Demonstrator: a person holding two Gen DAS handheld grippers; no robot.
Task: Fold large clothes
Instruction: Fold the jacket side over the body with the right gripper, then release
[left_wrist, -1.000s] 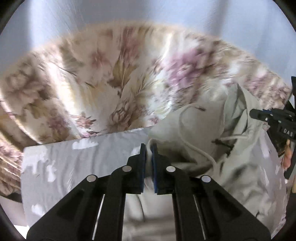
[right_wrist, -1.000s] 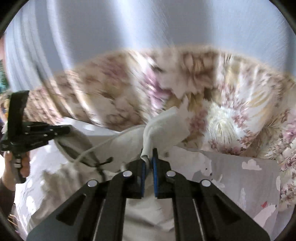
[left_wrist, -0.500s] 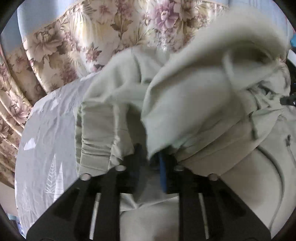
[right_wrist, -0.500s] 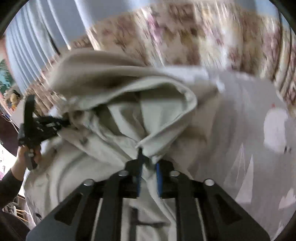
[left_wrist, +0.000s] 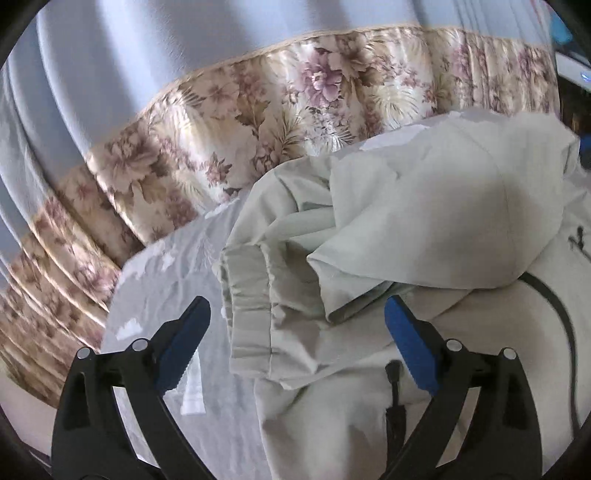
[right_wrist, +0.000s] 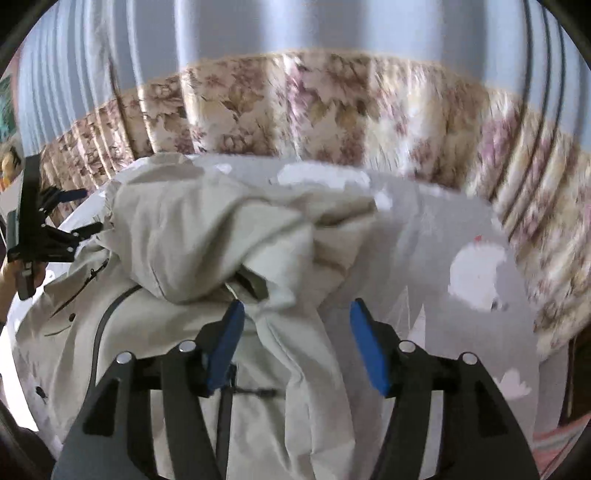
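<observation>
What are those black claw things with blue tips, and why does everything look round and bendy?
Those are grippers, two-finger tools a person holds, one in each hand. A small wide-eyed camera on each looks along its fingers, which bends the picture. One picture comes from the left gripper, the other from the right gripper. In the right view you can spot the left gripper and the hand holding it. A pale jacket lies on a grey bedsheet, its top part folded over, with a flowery curtain behind. Both grippers are opening; neither holds anything now.
</observation>
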